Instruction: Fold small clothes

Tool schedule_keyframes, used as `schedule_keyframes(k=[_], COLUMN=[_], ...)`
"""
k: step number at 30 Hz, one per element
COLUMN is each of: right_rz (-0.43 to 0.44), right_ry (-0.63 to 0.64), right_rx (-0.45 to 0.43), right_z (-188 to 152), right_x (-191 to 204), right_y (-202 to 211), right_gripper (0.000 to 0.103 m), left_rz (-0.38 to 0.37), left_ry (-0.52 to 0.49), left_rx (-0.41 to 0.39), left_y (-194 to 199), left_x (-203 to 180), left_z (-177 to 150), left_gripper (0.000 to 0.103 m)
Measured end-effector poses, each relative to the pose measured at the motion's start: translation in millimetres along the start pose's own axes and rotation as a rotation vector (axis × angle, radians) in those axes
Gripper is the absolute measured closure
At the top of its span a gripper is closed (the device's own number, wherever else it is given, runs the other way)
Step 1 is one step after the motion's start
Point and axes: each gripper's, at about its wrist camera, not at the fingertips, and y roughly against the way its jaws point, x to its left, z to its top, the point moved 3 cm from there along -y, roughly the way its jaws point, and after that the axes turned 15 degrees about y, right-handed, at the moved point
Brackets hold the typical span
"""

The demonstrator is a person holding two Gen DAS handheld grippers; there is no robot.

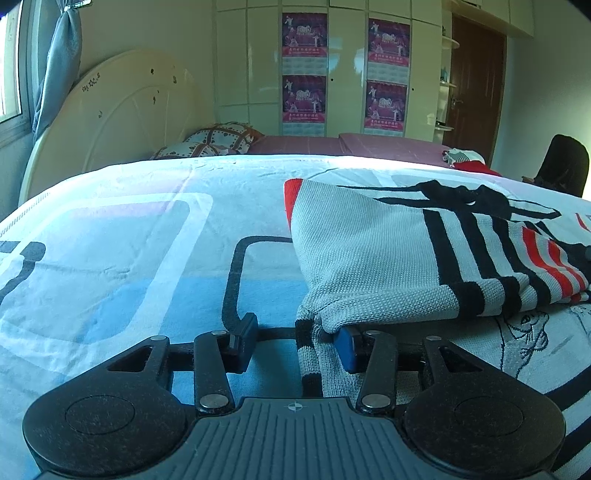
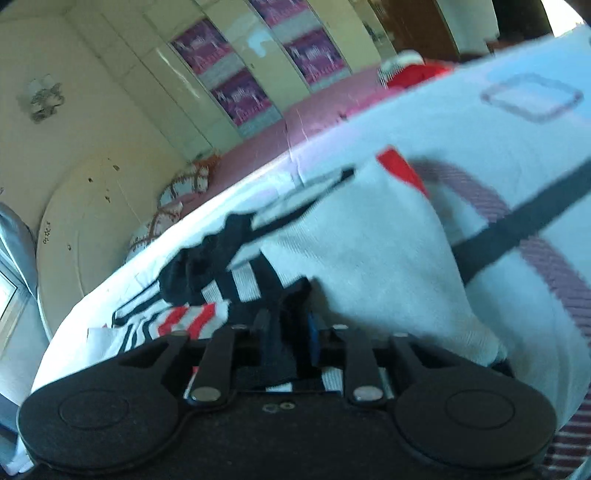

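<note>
Left wrist view: the left gripper lies low over a bed sheet printed with blue, white and black rounded rectangles. Its 2 fingers stand apart; a striped edge of the knit sweater hangs into the gap and touches the blue pad of the finger on the view's right, while the other finger is clear of the cloth. The sweater, grey-white with black and red stripes, lies partly folded on the sheet to the right of centre, its upper layer doubled over a lower layer that bears a line drawing. Beyond the sheet are 2 patterned pillows, a cream headboard, a wardrobe with 4 purple posters, a brown door and a grey-blue curtain.

Right wrist view (tilted, motion-blurred): the right gripper has its fingers drawn close together on a dark, black-striped fold of the sweater, which passes between them and spreads out ahead over the sheet. A second red and white garment lies at the far edge of the bed, well apart from the sweater.
</note>
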Motion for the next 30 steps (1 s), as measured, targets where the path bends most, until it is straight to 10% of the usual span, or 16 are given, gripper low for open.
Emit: schedule_keyframes(k=[17,23,30], right_rz=[-0.064,-0.052,-0.052], right_ry=[0.140,0.136,0.067], right_rx=[0.013,-0.014,-0.055], right_z=[-17,-8,5], right_x=[10,4,-5], right_y=[18,31,22], right_gripper=[0.096,0.059,0.064], left_rz=[-0.008,-0.246,-0.277], left_ry=[0.004,0.055,0.215], left_rx=[0.014,0.053,0.069], left_y=[2,29,-19], left_x=[-1,33,50], left_z=[2,13,66], left_gripper=[0.058,0.035,0.036])
